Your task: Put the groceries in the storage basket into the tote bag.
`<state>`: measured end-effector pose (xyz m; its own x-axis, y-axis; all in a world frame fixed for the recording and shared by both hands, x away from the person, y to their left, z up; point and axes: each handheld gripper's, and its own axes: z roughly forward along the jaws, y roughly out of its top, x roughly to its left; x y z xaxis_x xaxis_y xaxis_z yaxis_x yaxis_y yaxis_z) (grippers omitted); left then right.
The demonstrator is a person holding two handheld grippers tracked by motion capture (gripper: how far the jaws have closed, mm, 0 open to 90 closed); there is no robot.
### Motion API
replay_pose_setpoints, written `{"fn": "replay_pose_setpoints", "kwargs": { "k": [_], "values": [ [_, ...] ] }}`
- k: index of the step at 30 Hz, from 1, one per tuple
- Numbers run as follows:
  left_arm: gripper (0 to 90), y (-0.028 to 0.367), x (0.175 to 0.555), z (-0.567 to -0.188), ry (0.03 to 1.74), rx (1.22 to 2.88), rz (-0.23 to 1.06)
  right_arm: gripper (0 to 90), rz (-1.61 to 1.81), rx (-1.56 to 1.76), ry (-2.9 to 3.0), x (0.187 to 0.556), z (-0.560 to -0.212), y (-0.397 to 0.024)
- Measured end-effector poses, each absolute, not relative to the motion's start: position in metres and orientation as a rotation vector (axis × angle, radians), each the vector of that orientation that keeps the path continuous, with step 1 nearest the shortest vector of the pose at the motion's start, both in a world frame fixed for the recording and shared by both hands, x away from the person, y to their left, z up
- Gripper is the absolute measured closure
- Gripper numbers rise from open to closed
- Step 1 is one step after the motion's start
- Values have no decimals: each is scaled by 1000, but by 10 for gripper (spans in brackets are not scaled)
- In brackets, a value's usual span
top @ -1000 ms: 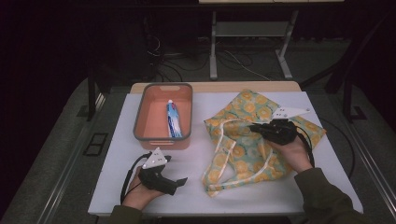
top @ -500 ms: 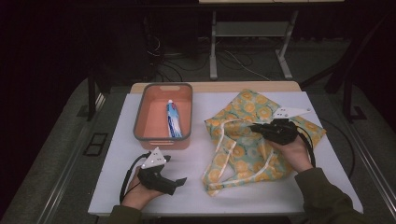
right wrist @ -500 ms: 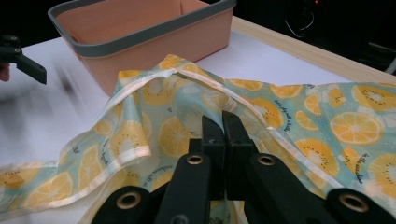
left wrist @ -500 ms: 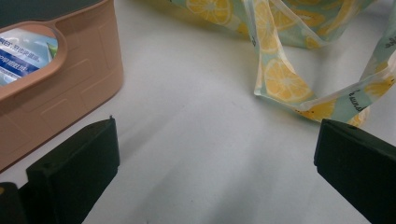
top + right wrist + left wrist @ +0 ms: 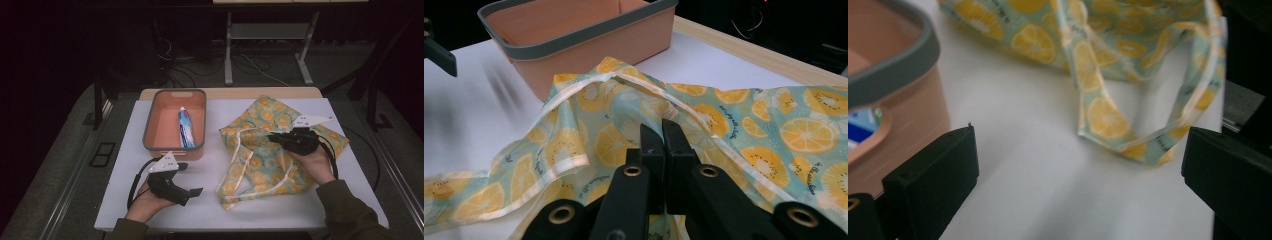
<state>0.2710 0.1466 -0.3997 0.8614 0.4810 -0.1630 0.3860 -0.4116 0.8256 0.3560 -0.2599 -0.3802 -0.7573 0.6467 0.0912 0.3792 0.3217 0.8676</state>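
My right gripper (image 5: 663, 131) has its jaws pinched together on the bag (image 5: 744, 125). My left gripper (image 5: 1075, 165) stands wide, the bag's strap (image 5: 1108, 120) ahead between its jaws, untouched.

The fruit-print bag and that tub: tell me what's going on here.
A person works at a white table with a hand-held gripper in each hand. The right hand-held gripper is shut on the fabric of the fruit-print bag, which lies crumpled on the table. The left hand-held gripper is open and holds nothing, beside the bag's strap. A toothpaste tube lies in the orange tub.
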Motion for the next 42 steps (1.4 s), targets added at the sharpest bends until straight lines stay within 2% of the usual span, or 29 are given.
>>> {"fn": "replay_pose_setpoints", "kwargs": {
  "k": [9, 22, 33, 42],
  "values": [
    [40, 143, 288, -374, 642, 2035, 159, 889, 1410, 924, 2320, 355, -380, -259],
    [68, 150, 349, -349, 753, 2012, 280, 889, 1413, 925, 2318, 354, -379, -261],
    [94, 150, 407, -347, 882, 2003, 388, 889, 1412, 919, 2321, 353, -379, -262],
    [96, 154, 448, -368, 1030, 2038, 432, 890, 1416, 914, 2322, 352, -378, -262]
  ]
}}
